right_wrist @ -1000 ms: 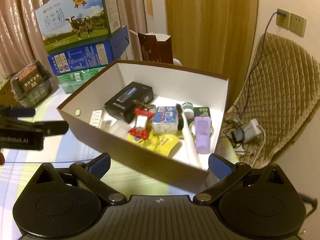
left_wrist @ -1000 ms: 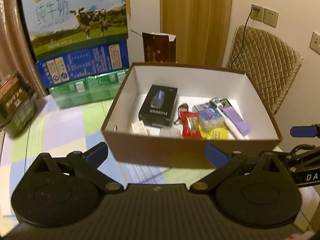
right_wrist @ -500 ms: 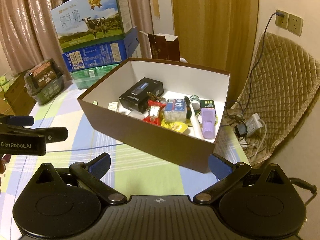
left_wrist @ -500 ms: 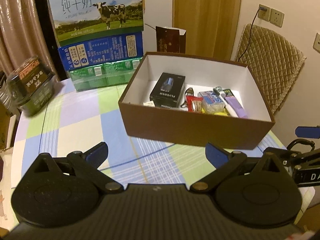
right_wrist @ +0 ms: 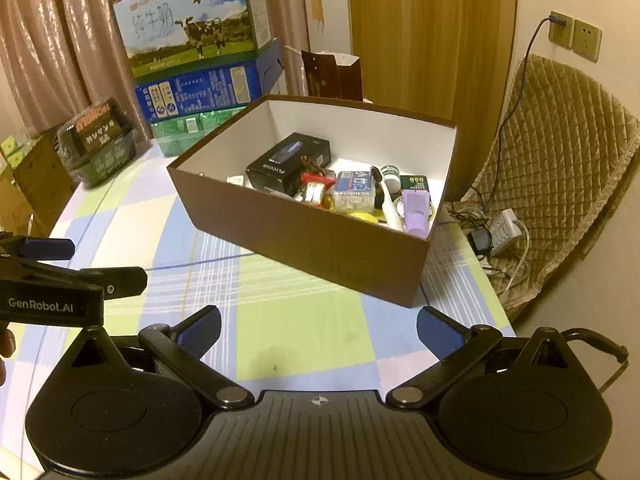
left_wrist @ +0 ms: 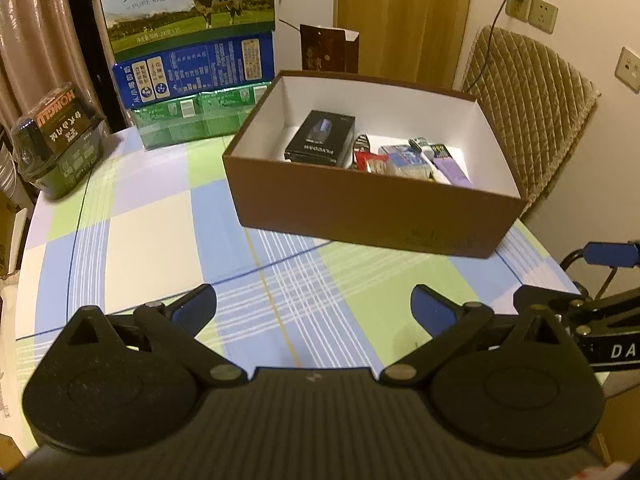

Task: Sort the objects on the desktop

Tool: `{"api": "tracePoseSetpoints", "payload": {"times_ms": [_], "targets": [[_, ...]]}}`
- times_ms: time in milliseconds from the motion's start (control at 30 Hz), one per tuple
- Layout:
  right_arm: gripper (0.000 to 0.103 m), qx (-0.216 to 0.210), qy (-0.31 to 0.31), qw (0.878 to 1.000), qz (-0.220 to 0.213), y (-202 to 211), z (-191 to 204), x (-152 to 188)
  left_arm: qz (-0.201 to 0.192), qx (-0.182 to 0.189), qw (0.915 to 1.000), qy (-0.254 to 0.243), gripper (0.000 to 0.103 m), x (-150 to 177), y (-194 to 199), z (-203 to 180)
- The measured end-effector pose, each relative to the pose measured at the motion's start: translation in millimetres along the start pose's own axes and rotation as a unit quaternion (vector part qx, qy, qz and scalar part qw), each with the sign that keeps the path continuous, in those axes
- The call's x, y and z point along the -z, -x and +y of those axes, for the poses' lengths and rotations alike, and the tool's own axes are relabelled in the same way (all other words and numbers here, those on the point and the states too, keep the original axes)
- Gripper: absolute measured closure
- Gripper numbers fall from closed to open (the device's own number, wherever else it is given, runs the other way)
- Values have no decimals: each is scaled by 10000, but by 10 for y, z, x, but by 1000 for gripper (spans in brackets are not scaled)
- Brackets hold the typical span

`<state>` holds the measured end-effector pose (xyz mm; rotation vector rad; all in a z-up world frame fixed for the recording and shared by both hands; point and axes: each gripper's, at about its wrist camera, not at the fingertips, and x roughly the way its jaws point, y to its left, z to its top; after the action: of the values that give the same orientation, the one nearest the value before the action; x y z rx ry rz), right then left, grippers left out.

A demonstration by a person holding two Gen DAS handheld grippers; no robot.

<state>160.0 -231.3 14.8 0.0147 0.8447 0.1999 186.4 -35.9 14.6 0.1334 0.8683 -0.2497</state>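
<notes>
A brown cardboard box point(left_wrist: 360, 216) point(right_wrist: 304, 236) with a white inside stands on the checked tablecloth. In it lie a black product box point(left_wrist: 322, 138) point(right_wrist: 288, 162), a red snack packet point(left_wrist: 366, 159) point(right_wrist: 316, 180), a blue-topped pack point(right_wrist: 354, 190), a purple tube point(right_wrist: 416, 208) point(left_wrist: 454, 170) and several other small items. My left gripper point(left_wrist: 314, 312) hovers open over the cloth in front of the box, holding nothing. My right gripper point(right_wrist: 318, 330) is open and empty too, to the box's near right.
Stacked milk cartons point(left_wrist: 192, 28) stand behind the box on the left, with a dark jar pack point(left_wrist: 60, 136) at the table's left edge. A quilted chair point(right_wrist: 560, 152) and a power strip point(right_wrist: 504, 230) lie past the table's right edge. A brown paper bag point(left_wrist: 328, 50) stands behind the box.
Both grippers have pulled back and down from above the box toward the near side of the table, so the box now sits farther away. Both stay open.
</notes>
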Motion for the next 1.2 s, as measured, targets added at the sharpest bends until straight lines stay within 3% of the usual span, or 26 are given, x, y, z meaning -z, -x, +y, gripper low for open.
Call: {"api": "tracePoseSetpoints", "payload": {"times_ms": [200, 700, 1200], "targets": [[2, 260, 227, 9994, 13, -26, 47, 86, 132, 17, 9999, -4, 1, 100, -12, -41], [2, 210, 182, 9992, 277, -73, 12, 174, 331, -33, 9994, -51, 1, 200, -73, -30], [2, 225, 134, 9993, 269, -87, -18, 118, 178, -2, 9997, -173, 1, 93, -63, -62]]}}
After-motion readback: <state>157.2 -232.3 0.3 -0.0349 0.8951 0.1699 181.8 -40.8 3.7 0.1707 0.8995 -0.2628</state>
